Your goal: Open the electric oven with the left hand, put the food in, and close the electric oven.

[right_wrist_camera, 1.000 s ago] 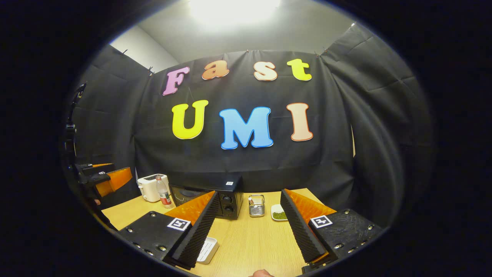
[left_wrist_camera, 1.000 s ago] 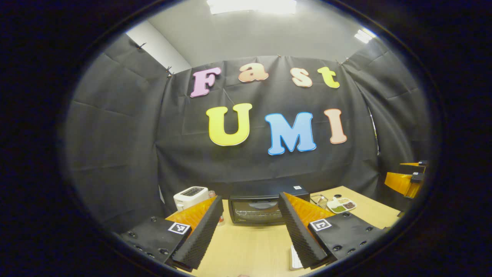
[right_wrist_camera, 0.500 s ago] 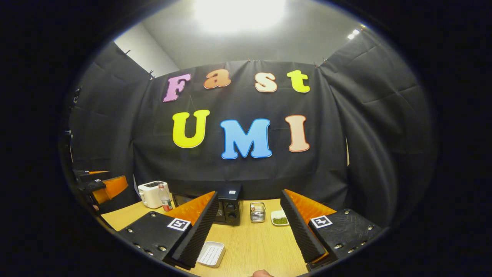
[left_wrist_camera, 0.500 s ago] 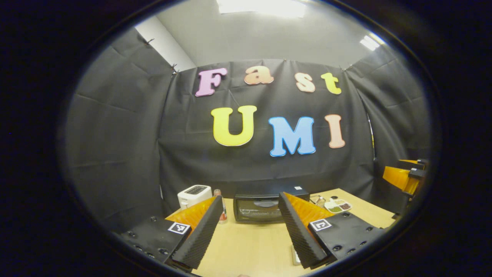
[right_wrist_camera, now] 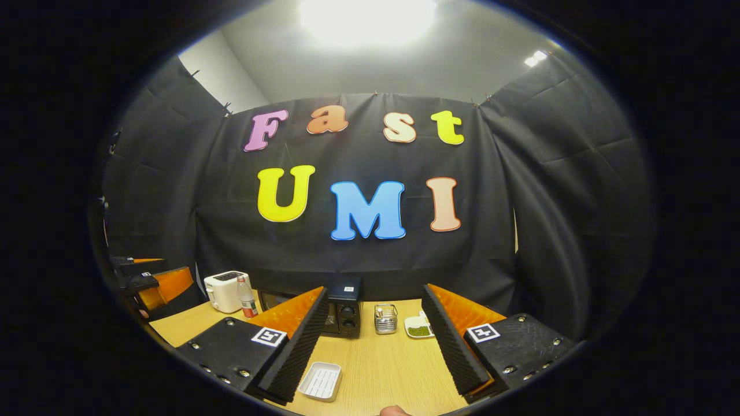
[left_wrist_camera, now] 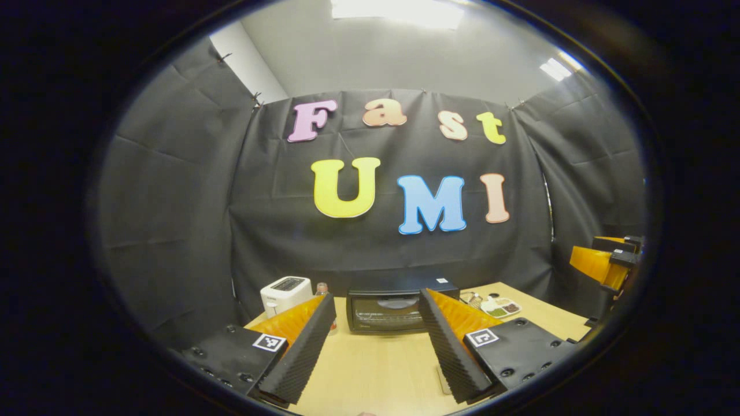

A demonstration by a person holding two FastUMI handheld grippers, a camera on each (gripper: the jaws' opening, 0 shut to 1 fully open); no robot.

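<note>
The black electric oven [left_wrist_camera: 381, 312] stands at the back of the wooden table [left_wrist_camera: 370, 370] with its glass door shut. My left gripper [left_wrist_camera: 377, 299] hovers over the table well in front of it, open and holding nothing. In the right gripper view the oven [right_wrist_camera: 346, 309] is half hidden behind one finger, its knobs showing. A white divided plate of food [right_wrist_camera: 419, 328] lies to the oven's right, also seen as the plate [left_wrist_camera: 502, 306]. My right gripper [right_wrist_camera: 374, 293] is open and holds nothing, well short of the plate.
A white toaster [left_wrist_camera: 284, 292] and a small bottle [right_wrist_camera: 247, 297] stand left of the oven. A wire basket [right_wrist_camera: 385, 319] sits between oven and plate. A white ridged tray [right_wrist_camera: 321, 381] lies near the front. The other gripper [left_wrist_camera: 601, 263] hovers far right.
Both grippers have drawn back and up a little, so the oven looks smaller. The white tray has come further into the right gripper view. Both grippers stayed open.
</note>
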